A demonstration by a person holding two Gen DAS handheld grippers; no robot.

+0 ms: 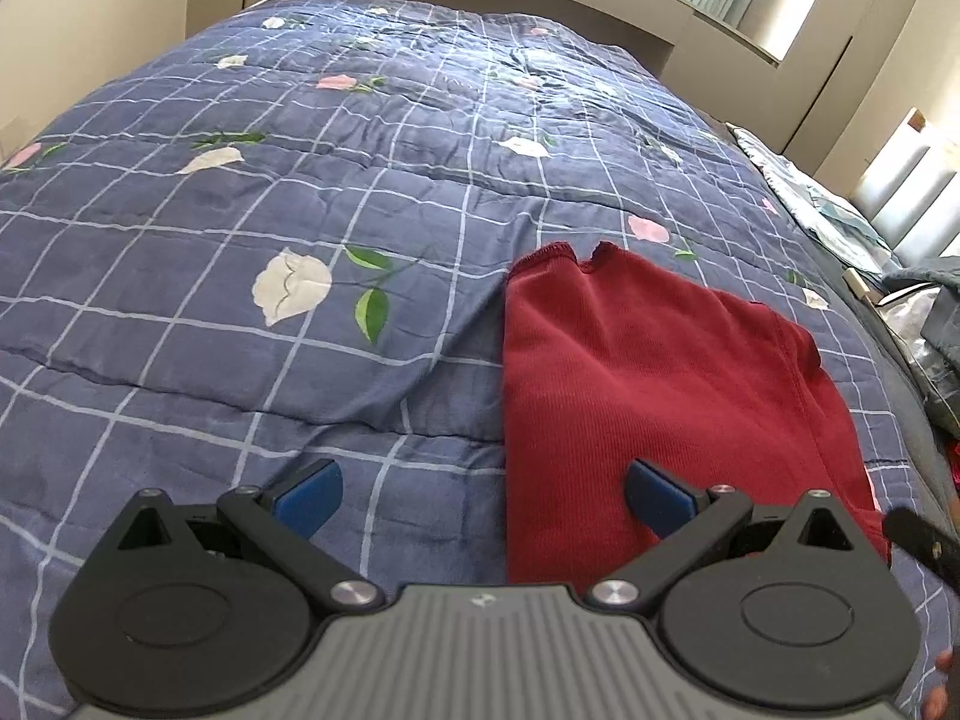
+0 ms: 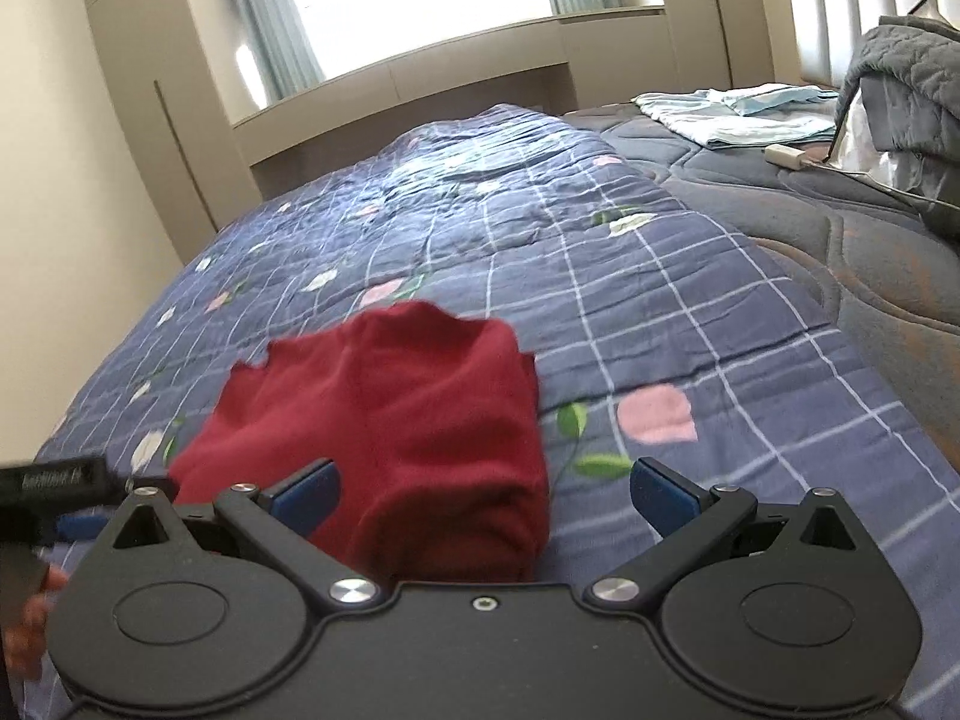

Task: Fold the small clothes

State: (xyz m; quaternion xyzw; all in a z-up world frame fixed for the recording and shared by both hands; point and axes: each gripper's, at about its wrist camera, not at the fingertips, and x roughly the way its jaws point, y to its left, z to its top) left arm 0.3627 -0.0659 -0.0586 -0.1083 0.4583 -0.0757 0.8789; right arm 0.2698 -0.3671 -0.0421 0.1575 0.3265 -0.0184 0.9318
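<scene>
A folded dark red garment (image 1: 654,384) lies on the blue checked floral quilt (image 1: 240,240). My left gripper (image 1: 483,495) is open and empty; its right blue pad (image 1: 657,495) hangs over the garment's near left part, its left pad over the quilt. In the right wrist view the same red garment (image 2: 408,420) lies just ahead. My right gripper (image 2: 483,495) is open and empty, with its left pad (image 2: 309,495) over the garment's near edge and its right pad over the quilt (image 2: 690,324). The left gripper's body (image 2: 54,480) shows at the left edge.
A grey mattress (image 2: 852,228) lies bare to the right of the quilt. On it lie folded pale blue linens (image 2: 732,111), a white charger (image 2: 786,156) and a grey blanket (image 2: 912,66). Cabinets and a window stand behind the bed.
</scene>
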